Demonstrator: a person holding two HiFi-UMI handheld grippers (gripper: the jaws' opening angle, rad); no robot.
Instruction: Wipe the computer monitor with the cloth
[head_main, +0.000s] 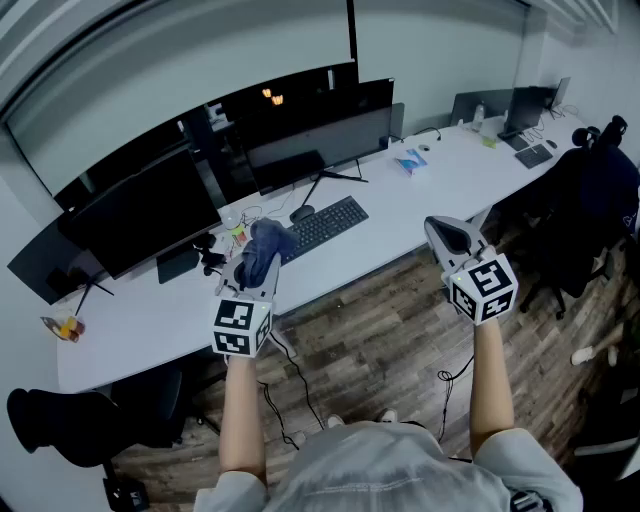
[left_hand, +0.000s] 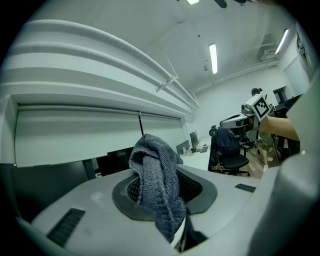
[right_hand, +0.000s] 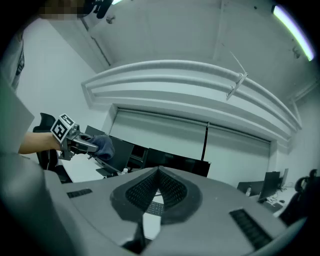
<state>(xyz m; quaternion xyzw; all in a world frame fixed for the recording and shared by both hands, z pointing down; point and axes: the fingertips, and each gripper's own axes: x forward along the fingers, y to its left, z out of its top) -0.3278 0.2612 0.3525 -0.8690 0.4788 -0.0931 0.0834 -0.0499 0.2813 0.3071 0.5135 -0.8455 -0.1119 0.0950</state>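
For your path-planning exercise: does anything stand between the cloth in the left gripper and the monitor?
Nothing visible blocks it. The left gripper, shut on the cloth, hovers by the near edge of the desk, the monitor open ahead; the keyboard and small clutter lie low on it.

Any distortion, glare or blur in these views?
Head view: wide-angle bends the desk and monitor, evenly lit. Left gripper view: heavy fisheye, black corners, ceiling light glaring, cloth crisp. Right gripper view: same vignette, light strip blown out.

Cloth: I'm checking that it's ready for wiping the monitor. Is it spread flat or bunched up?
Bunched up. The grey cloth hangs in crumpled folds, pinched between the jaws of the left gripper, not spread flat.
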